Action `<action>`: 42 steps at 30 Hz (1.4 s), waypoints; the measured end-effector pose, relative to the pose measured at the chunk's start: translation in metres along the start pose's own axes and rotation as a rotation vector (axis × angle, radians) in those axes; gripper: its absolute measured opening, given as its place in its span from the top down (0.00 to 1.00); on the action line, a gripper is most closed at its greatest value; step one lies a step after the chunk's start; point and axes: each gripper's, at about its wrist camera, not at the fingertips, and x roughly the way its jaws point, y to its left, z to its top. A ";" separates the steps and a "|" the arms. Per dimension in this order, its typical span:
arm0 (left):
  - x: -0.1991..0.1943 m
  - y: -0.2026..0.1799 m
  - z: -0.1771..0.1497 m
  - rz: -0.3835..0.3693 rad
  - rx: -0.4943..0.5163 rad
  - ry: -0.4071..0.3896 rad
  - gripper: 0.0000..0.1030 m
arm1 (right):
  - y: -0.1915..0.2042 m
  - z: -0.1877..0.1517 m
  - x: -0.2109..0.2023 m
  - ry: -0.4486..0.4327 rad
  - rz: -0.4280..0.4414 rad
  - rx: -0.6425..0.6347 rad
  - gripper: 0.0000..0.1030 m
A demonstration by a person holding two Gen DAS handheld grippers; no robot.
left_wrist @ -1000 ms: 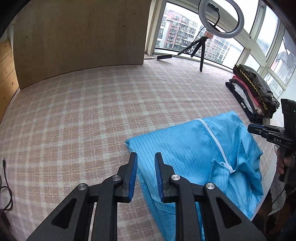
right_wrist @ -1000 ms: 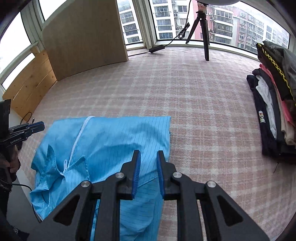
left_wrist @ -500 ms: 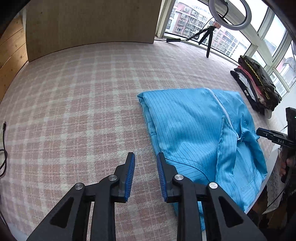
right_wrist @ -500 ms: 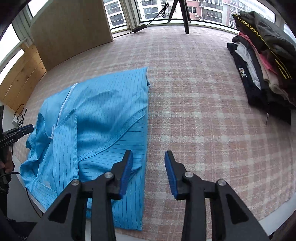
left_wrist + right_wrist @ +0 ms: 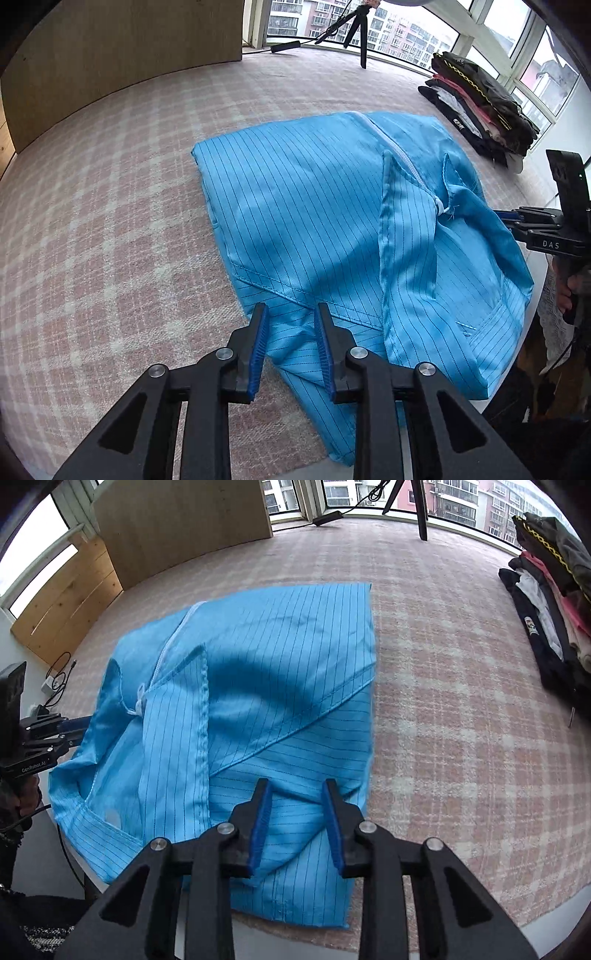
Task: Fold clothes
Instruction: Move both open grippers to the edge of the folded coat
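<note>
One blue garment (image 5: 314, 206) lies partly folded on the pink checked cloth (image 5: 110, 221) of the table, near its front edge, with one lower corner reaching the edge. It is bright blue with thin dark pinstripes, a white zipper (image 5: 399, 155) running up the middle, a collar standing loose at the neck, and stitched seams crossing where layers overlap.

The left gripper (image 5: 290, 332) hovers over the garment's near left edge, fingers parted, fabric seen between them but not pinched. The right gripper (image 5: 297, 808) is over the near right part, its jaws closing, cloth between them yet not pressed. A stack of folded clothes (image 5: 480, 107) sits well apart at the far right.
</note>
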 end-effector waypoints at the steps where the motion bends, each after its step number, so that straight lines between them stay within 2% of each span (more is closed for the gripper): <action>1: -0.004 0.001 -0.001 0.016 -0.016 0.006 0.76 | -0.001 -0.004 -0.002 -0.003 0.004 0.000 0.73; 3: -0.013 0.004 0.000 0.064 -0.068 0.027 0.75 | -0.005 -0.006 -0.007 0.016 0.012 0.018 0.73; 4: -0.019 0.005 0.001 0.081 -0.093 0.026 0.71 | -0.006 -0.007 -0.012 0.012 0.006 0.024 0.73; 7: -0.037 0.000 0.004 0.117 -0.114 -0.018 0.65 | -0.014 -0.003 -0.027 -0.042 -0.021 0.056 0.72; 10: -0.043 -0.006 0.008 0.128 -0.121 -0.053 0.55 | -0.024 0.006 -0.037 -0.107 -0.055 0.110 0.53; 11: -0.043 -0.007 0.009 0.120 -0.133 -0.062 0.54 | -0.028 0.009 -0.038 -0.125 -0.066 0.128 0.45; 12: -0.043 -0.007 0.010 0.111 -0.143 -0.068 0.54 | -0.031 0.012 -0.040 -0.141 -0.075 0.145 0.41; 17: -0.039 -0.005 0.013 0.109 -0.161 -0.067 0.52 | -0.044 0.026 -0.028 -0.096 0.022 0.209 0.41; 19: -0.038 0.005 0.012 0.086 -0.198 -0.064 0.52 | -0.049 0.030 -0.019 -0.074 0.021 0.226 0.41; 25: -0.029 0.046 0.005 -0.042 -0.351 -0.012 0.51 | -0.052 0.037 0.000 -0.028 0.027 0.232 0.41; 29: -0.025 0.053 0.005 -0.027 -0.368 0.000 0.51 | -0.053 0.041 0.006 -0.015 0.029 0.217 0.40; 30: -0.026 0.056 0.004 -0.021 -0.373 -0.004 0.51 | -0.054 0.042 0.007 -0.012 0.031 0.216 0.38; 33: -0.021 0.059 0.007 -0.025 -0.348 0.020 0.51 | -0.057 0.043 0.013 -0.016 0.034 0.208 0.32; 38: -0.004 0.049 0.011 -0.018 -0.279 0.068 0.51 | -0.047 0.047 0.019 -0.017 0.006 0.135 0.32; 42: -0.001 0.039 0.011 0.008 -0.231 0.073 0.50 | -0.034 0.044 0.023 -0.026 -0.029 0.059 0.32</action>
